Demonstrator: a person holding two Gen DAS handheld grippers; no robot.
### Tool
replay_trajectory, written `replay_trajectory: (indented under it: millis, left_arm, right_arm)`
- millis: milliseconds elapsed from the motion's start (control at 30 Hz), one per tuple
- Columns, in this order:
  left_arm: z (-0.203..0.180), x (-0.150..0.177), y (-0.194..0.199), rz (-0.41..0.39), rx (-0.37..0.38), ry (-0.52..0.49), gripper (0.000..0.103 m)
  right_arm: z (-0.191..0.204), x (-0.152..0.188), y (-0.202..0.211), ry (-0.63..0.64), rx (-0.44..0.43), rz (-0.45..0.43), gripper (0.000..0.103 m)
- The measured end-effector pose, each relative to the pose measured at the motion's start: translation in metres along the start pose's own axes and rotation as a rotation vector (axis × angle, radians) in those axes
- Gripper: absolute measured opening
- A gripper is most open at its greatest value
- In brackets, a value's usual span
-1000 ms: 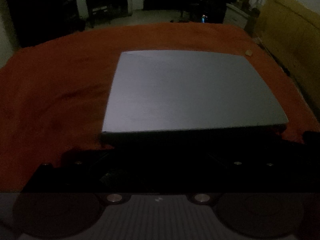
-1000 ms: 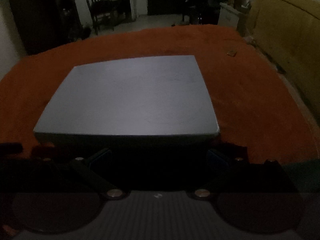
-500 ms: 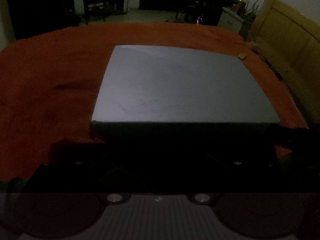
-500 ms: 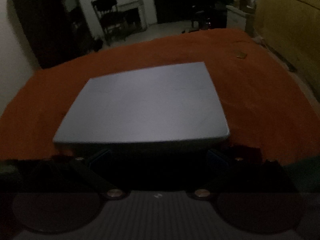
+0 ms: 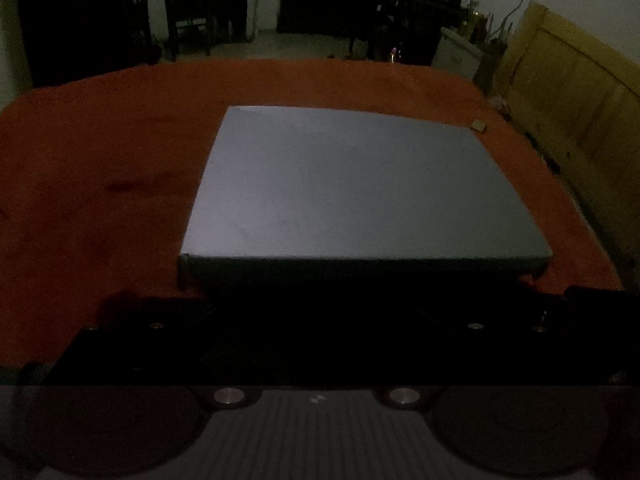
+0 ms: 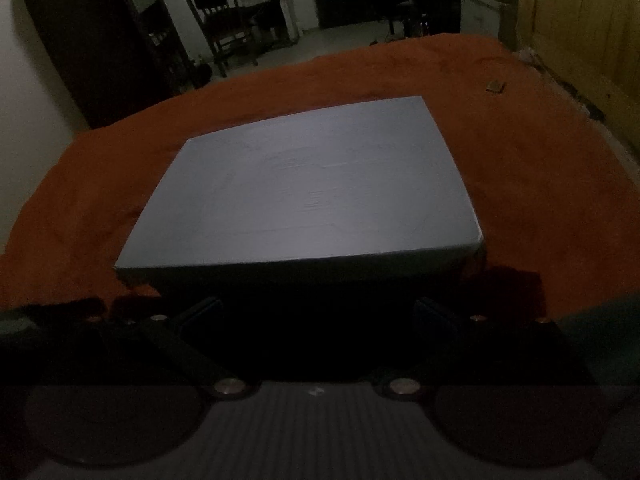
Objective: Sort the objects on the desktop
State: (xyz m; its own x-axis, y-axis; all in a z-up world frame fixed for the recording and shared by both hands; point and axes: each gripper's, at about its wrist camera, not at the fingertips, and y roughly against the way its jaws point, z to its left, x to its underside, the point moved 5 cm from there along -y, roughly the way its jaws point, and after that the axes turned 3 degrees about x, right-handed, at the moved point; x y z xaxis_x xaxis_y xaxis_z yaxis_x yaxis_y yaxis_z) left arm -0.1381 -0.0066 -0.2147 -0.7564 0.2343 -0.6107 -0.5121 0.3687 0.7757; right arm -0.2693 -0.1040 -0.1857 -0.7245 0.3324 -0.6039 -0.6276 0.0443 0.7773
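A flat grey box (image 5: pixel 360 184) lies closed on the orange-red cloth (image 5: pixel 100 184); the right wrist view shows the same grey box (image 6: pixel 308 196). My left gripper (image 5: pixel 316 312) is just short of the box's near wall, its fingers lost in shadow, with the finger carriers spread wide. My right gripper (image 6: pixel 316 314) faces the same near wall. Its blue pads (image 6: pixel 202 312) stand far apart with nothing between them. Neither gripper touches the box top.
A small tan item (image 5: pixel 479 125) lies on the cloth past the box's far right corner, also seen as the tan item (image 6: pixel 495 86). A yellow wooden panel (image 5: pixel 568 92) stands along the right. A dark chair (image 6: pixel 224 20) is beyond the table.
Both cameras have drawn back slightly and tilted up, showing more of the room. The box has stayed where it was on the cloth.
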Motion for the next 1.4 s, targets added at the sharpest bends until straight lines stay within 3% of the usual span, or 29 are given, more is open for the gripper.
replay_trajectory:
  millis: [433, 700, 867, 1233, 1400]
  left_arm:
    - [0.008, -0.003, 0.002, 0.009, 0.006, -0.001, 0.102]
    - [0.009, -0.002, 0.000, 0.022, -0.009, 0.008, 0.102]
    - [0.008, -0.002, -0.001, 0.015, -0.059, -0.031, 0.102]
    - [0.011, -0.001, -0.001, 0.033, -0.058, -0.014, 0.102]
    - [0.014, -0.003, 0.001, 0.020, -0.052, -0.007, 0.102]
  right_arm:
    - [0.007, 0.004, -0.001, -0.002, 0.009, 0.001, 0.103]
    - [0.009, 0.007, -0.007, 0.007, 0.025, 0.026, 0.103]
    - [0.012, 0.010, -0.010, 0.024, 0.034, 0.042, 0.103]
    - [0.012, 0.013, -0.013, 0.014, 0.032, 0.056, 0.103]
    - [0.014, 0.011, -0.007, 0.029, -0.013, 0.004, 0.103]
